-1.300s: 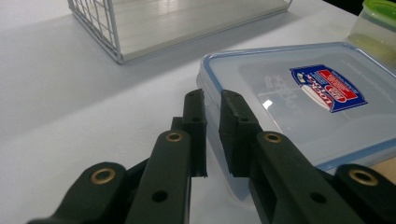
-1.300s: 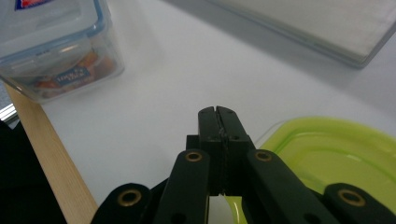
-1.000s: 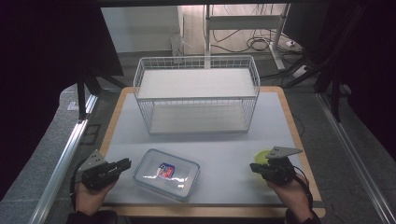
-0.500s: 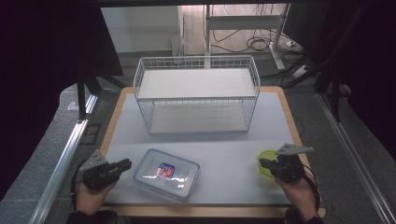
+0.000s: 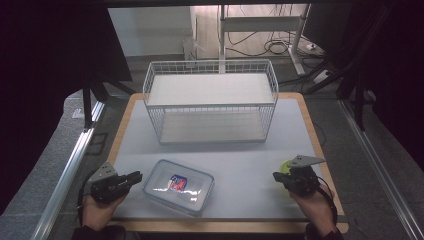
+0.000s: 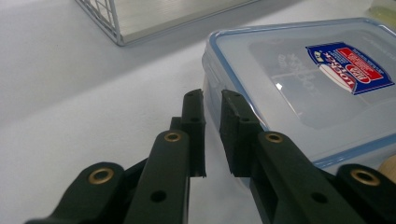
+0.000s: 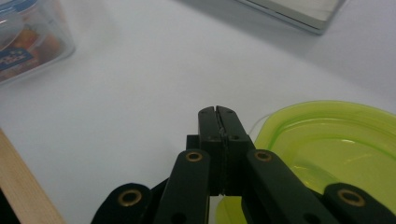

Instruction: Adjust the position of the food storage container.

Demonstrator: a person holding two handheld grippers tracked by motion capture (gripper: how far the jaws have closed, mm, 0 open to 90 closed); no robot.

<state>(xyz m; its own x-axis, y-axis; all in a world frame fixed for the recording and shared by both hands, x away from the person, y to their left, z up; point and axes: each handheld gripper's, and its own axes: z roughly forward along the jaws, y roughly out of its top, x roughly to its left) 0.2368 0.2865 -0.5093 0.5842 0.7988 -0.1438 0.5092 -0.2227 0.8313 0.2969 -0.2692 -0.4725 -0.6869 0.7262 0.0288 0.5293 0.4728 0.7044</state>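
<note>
The clear lidded container (image 5: pixel 178 186) is seen at the lower centre of the high view, its long axis running left to right, slightly tilted. Just left of it the left gripper (image 5: pixel 136 176) is held nearly closed, a narrow gap left, nothing grasped. At lower right, the right gripper (image 5: pixel 276 176) is clenched empty beside a green dish (image 5: pixel 284 165). Bare surface (image 5: pixel 240 160) lies between them; a wire basket (image 5: pixel 210 102) stands behind.

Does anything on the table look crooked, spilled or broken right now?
Nothing spilled or broken. The clear lidded container lies slightly askew to the table edge, while the white wire basket sits square. A yellow-green dish sits by the right gripper.
</note>
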